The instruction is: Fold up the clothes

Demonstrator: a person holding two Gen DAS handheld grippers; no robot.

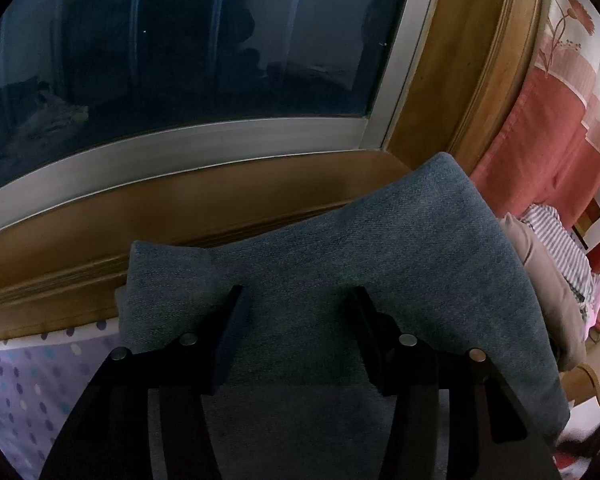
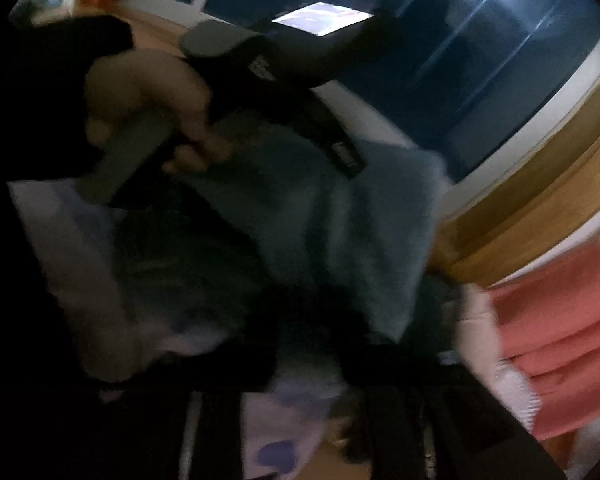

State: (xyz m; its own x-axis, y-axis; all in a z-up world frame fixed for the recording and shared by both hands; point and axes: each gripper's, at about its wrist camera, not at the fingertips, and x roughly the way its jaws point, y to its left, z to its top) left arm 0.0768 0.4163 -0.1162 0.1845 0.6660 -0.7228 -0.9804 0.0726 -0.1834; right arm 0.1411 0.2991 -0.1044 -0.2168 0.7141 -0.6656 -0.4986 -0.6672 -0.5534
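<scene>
One folded blue-grey denim garment (image 1: 340,248) at frame centre, left gripper (image 1: 298,300) fingers spread apart above it, right gripper (image 2: 312,360) blurred, finger state indeterminate, one dotted lilac bedsheet (image 1: 24,392) partly covered.

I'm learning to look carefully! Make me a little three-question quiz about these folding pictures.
1. True or false: the left gripper has its fingers spread open over the blue-grey garment.
2. What lies behind the garment in the left wrist view? A) a window B) a bookshelf C) a mirror
3. Fill in: the bedsheet under the garment is pale purple with ____.

Key: 1 true; 2 A; 3 dots.
</scene>
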